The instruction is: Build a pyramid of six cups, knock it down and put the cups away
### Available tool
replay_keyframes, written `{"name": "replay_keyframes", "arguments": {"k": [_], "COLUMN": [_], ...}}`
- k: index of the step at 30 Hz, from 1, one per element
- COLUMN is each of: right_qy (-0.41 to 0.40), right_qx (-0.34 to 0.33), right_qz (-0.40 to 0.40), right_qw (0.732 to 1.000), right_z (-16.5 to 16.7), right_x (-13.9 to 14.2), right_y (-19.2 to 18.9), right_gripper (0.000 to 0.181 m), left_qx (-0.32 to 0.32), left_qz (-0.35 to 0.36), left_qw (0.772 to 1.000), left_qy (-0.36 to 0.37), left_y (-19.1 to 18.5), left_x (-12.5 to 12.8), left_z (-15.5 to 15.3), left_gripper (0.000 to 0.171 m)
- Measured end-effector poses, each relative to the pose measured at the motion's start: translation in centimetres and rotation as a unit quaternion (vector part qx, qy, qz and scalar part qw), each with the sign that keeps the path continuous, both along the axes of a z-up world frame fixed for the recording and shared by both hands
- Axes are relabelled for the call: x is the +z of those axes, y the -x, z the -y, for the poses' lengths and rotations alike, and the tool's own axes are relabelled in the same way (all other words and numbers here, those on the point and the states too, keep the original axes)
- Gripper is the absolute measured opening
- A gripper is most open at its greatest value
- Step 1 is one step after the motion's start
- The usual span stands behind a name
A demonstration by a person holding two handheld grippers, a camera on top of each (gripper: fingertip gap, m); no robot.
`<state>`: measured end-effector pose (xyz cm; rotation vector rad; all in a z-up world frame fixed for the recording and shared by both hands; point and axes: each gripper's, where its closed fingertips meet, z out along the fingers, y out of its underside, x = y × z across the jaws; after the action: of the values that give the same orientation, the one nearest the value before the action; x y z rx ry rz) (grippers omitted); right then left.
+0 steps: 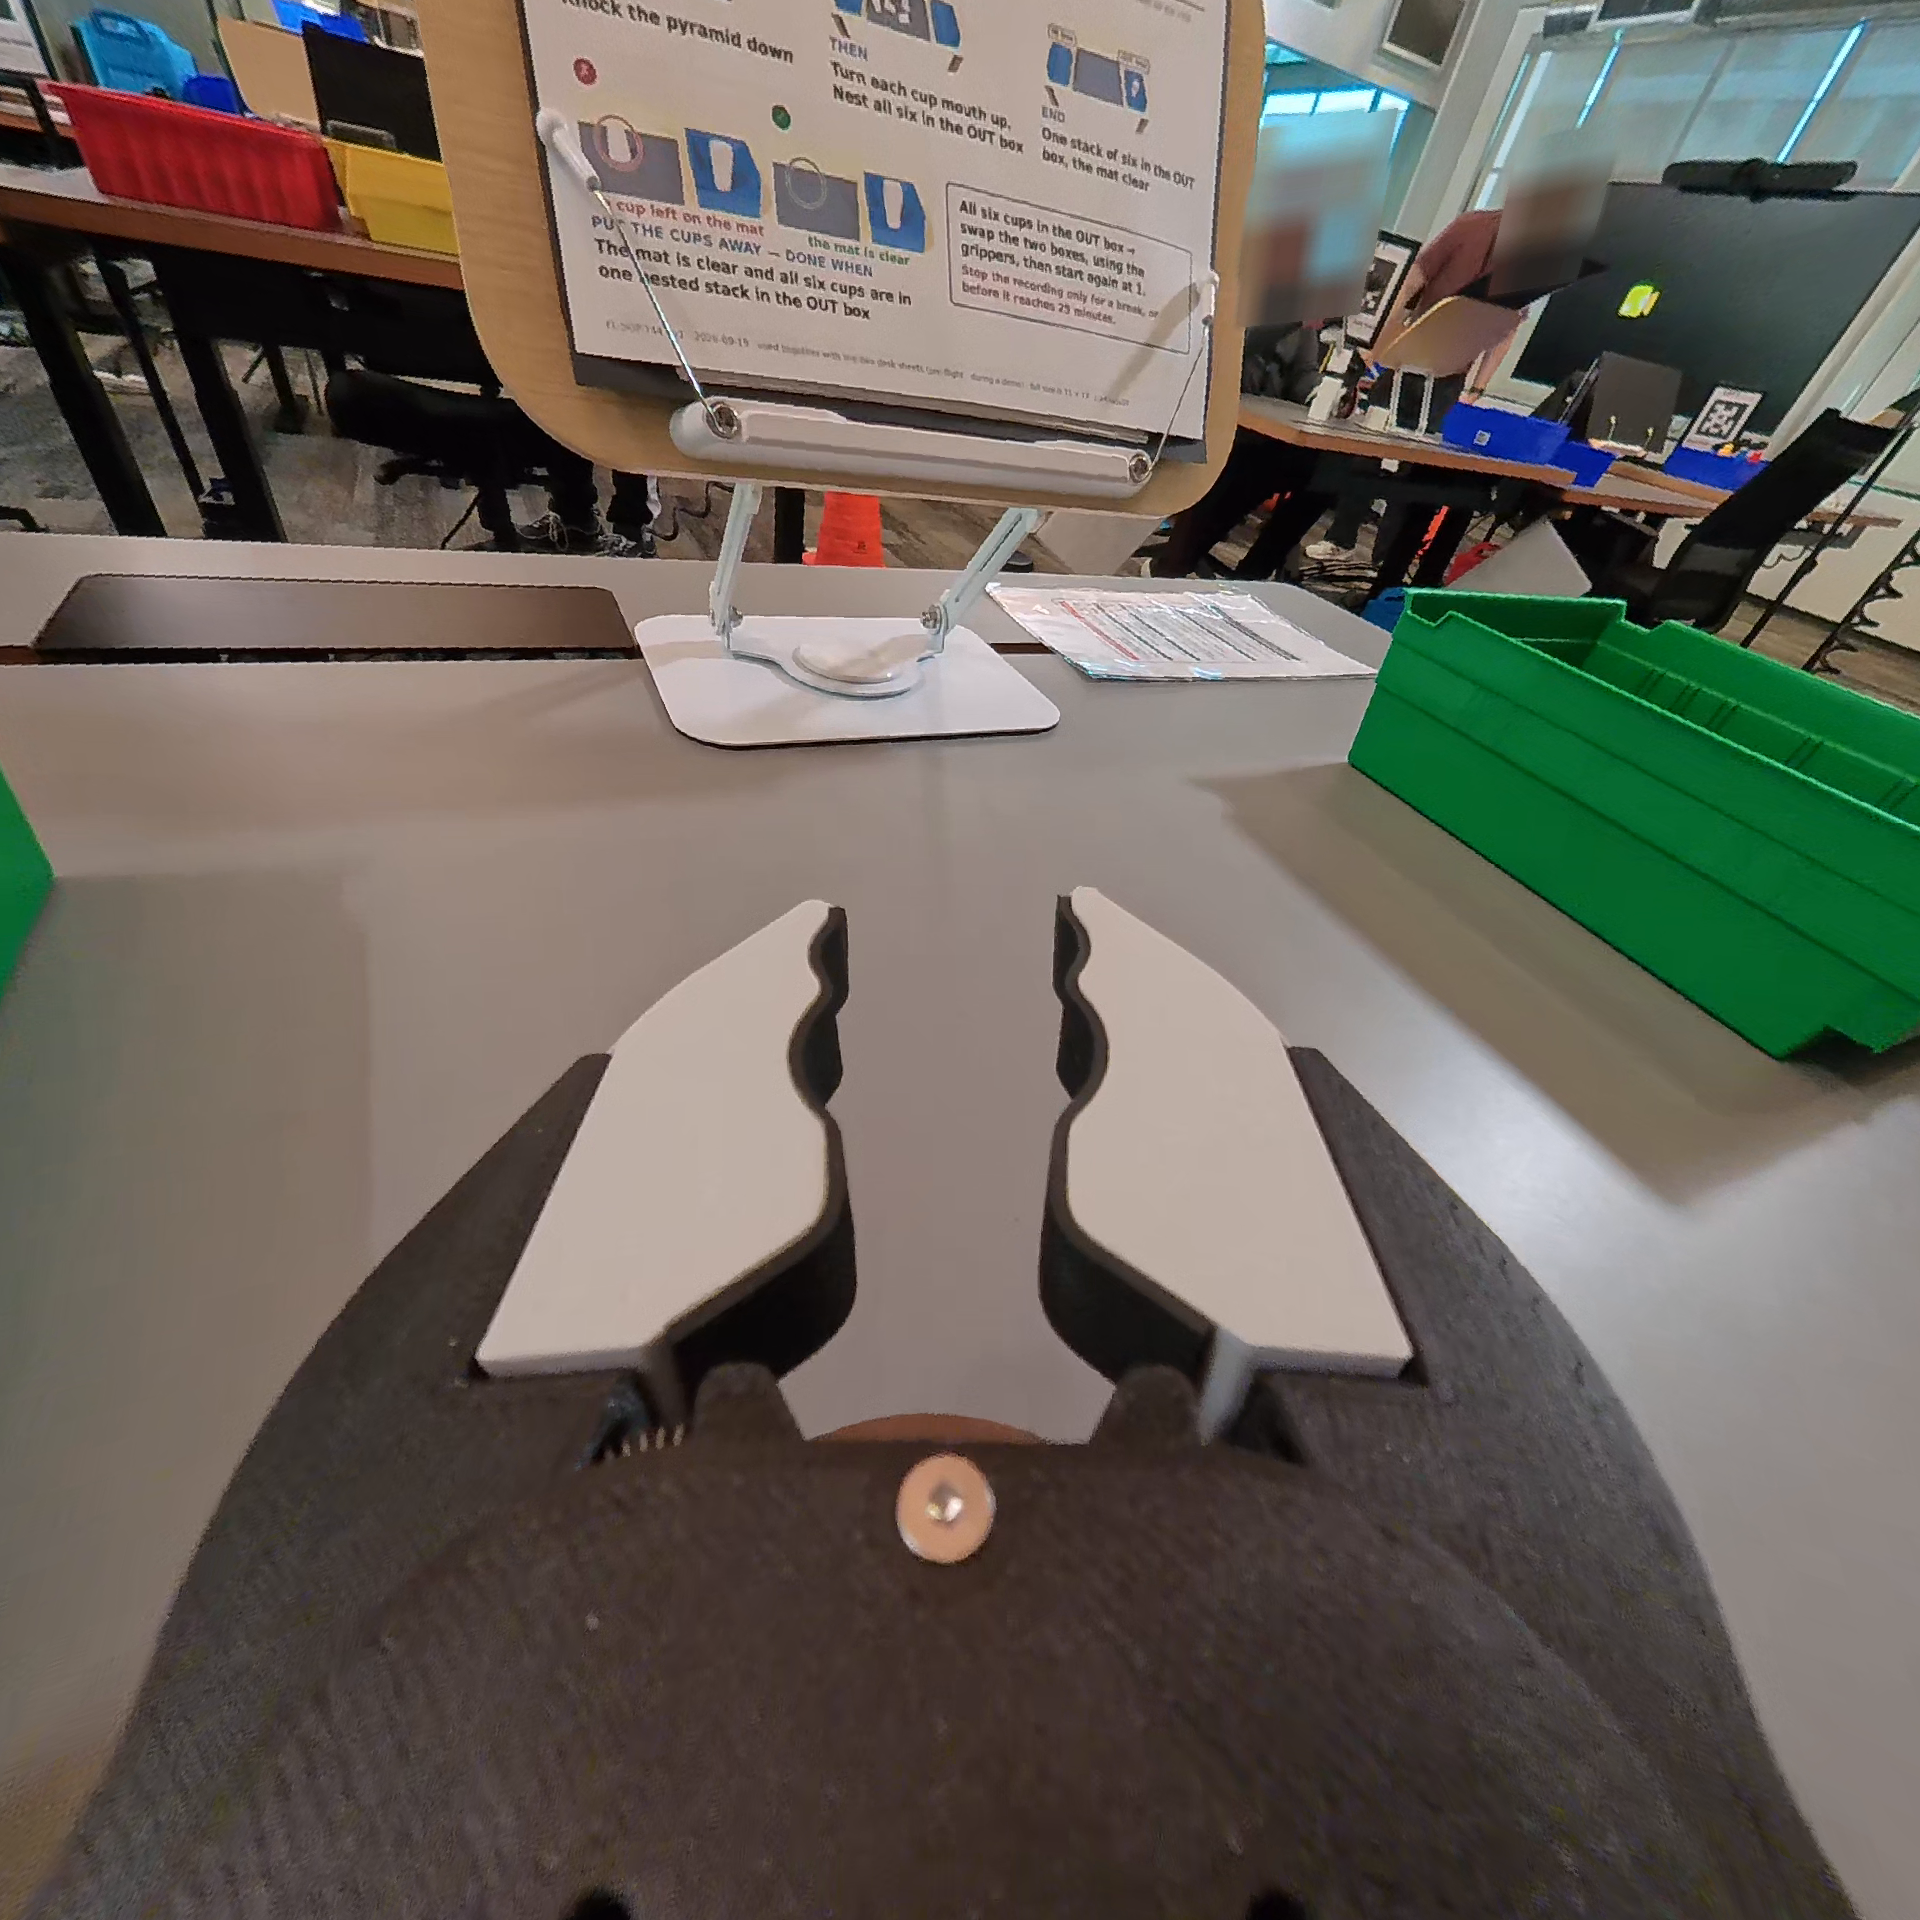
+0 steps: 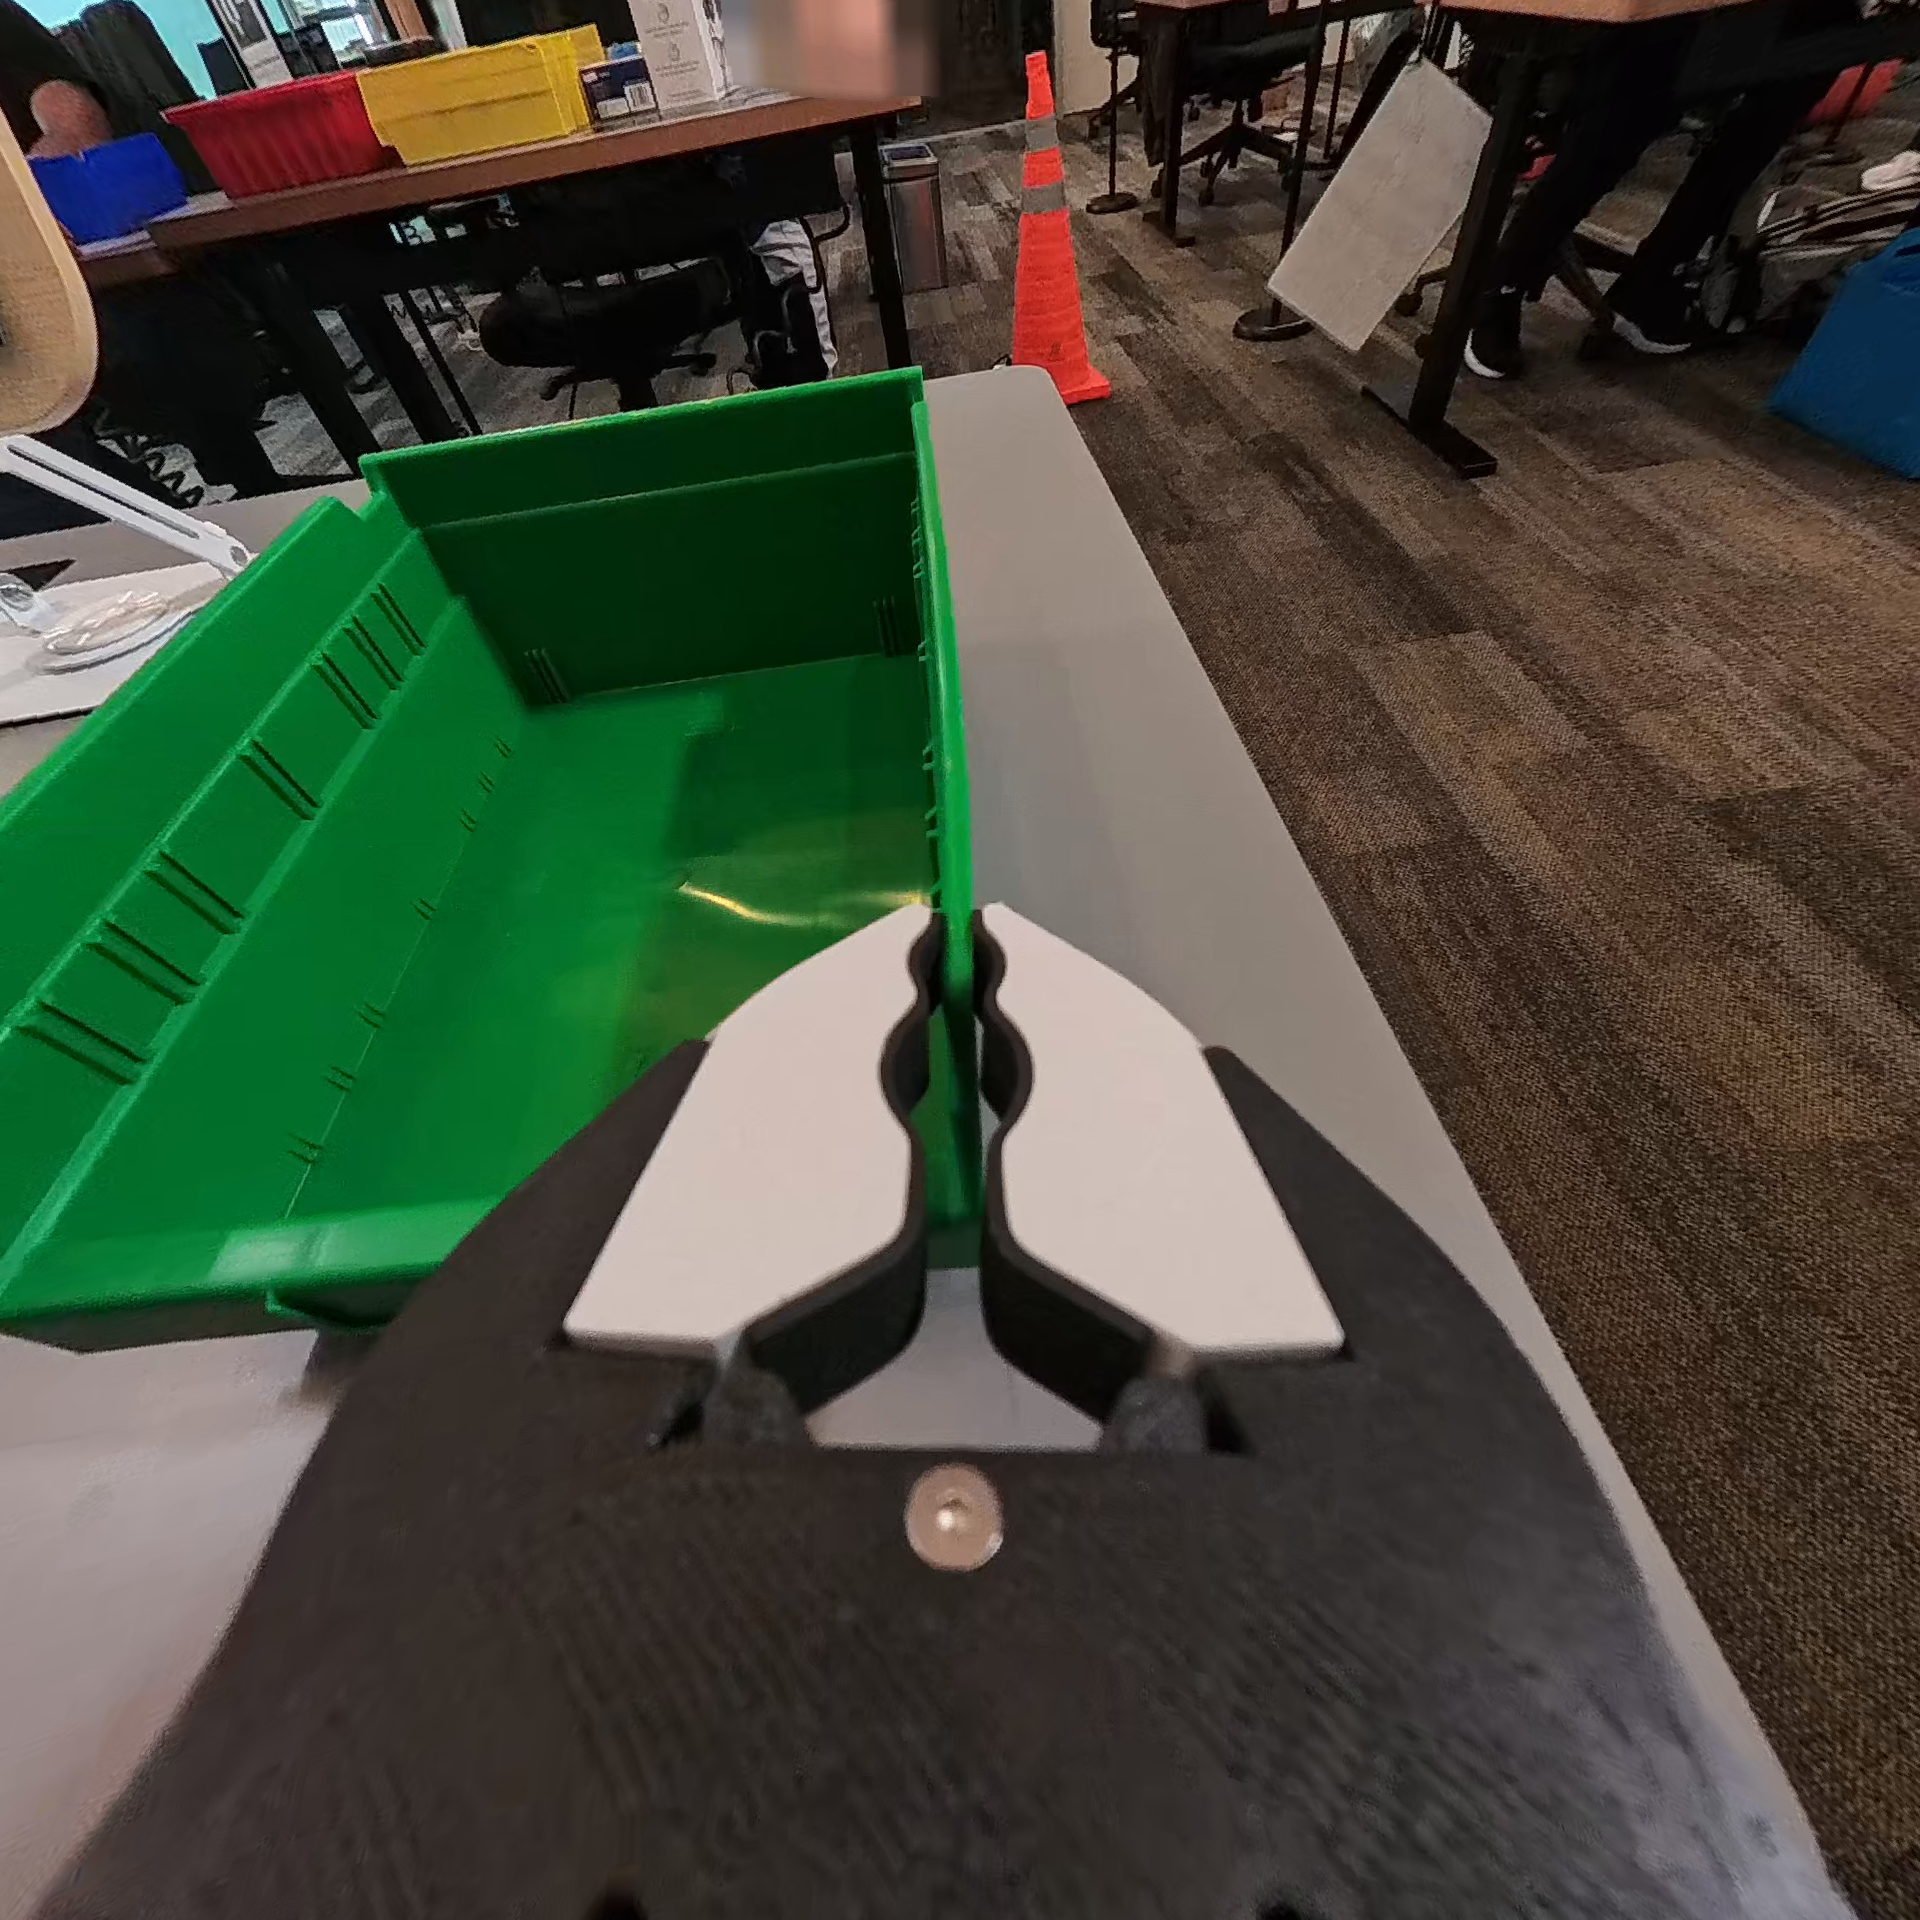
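My left gripper (image 1: 951,904) is open and empty, low over the grey table (image 1: 520,935), pointing at a document stand (image 1: 847,681). My right gripper (image 2: 958,920) is shut on the right side wall of an empty green bin (image 2: 665,582), one finger inside the bin and one outside. The same green bin shows at the right in the left wrist view (image 1: 1662,831). No right gripper shows in the left wrist view.
A wood-backed board with a printed sheet (image 1: 883,208) stands on the document stand. A plastic-sleeved paper (image 1: 1174,629) lies beside it. Another green object (image 1: 16,883) sits at the left edge. The table's right edge (image 2: 1299,883) drops to carpet; an orange cone (image 2: 1049,239) stands beyond.
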<state>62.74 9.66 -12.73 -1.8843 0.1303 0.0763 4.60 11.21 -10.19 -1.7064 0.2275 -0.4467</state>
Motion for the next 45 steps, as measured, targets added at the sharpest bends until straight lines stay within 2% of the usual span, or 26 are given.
{"name": "replay_keyframes", "arguments": {"k": [26, 28, 30, 34, 37, 41, 43, 45], "right_qy": [-0.005, -0.035, -0.096, -0.196, -0.225, -0.262, -0.249, -0.207], "right_qx": [-0.013, -0.012, -0.016, -0.027, 0.026, 0.127, 0.181, 0.224], "right_qz": [-0.014, -0.018, -0.03, -0.018, -0.033, -0.03, -0.032, -0.025], "right_qw": [1.0, 0.999, 0.995, 0.98, 0.973, 0.956, 0.951, 0.952], "right_z": [0.0, 0.2, 0.7, 2.0, 1.9, 1.2, 0.5, -0.4], "right_x": [0.2, 1.7, 4.7, 9.2, 10.9, 13.0, 12.4, 10.2], "right_y": [-0.4, -0.3, -0.2, 0.8, 5.4, 16.1, 22.0, 26.8], "right_gripper": [0.005, 0.021, 0.04, 0.054, 0.063, 0.059, 0.059, 0.061], "left_qx": [-0.006, -0.006, -0.005, -0.001, 0.004, 0.016, 0.026, 0.041], "left_qz": [-0.01, -0.01, -0.009, -0.011, -0.012, -0.017, -0.016, -0.017], "left_qw": [1.0, 1.0, 1.0, 1.0, 1.0, 1.0, 1.0, 0.999], "left_qy": [0.011, 0.011, 0.01, 0.01, 0.008, 0.006, -0.001, -0.014], "left_y": [-0.4, -0.3, -0.3, -0.1, 0.2, 0.8, 1.2, 2.0], "left_x": [-0.5, -0.5, -0.5, -0.5, -0.3, -0.2, 0.2, 0.8], "left_z": [0.0, 0.0, 0.0, -0.1, -0.1, -0.1, -0.1, 0.0], "left_gripper": [0.039, 0.039, 0.039, 0.039, 0.039, 0.04, 0.039, 0.039]}}
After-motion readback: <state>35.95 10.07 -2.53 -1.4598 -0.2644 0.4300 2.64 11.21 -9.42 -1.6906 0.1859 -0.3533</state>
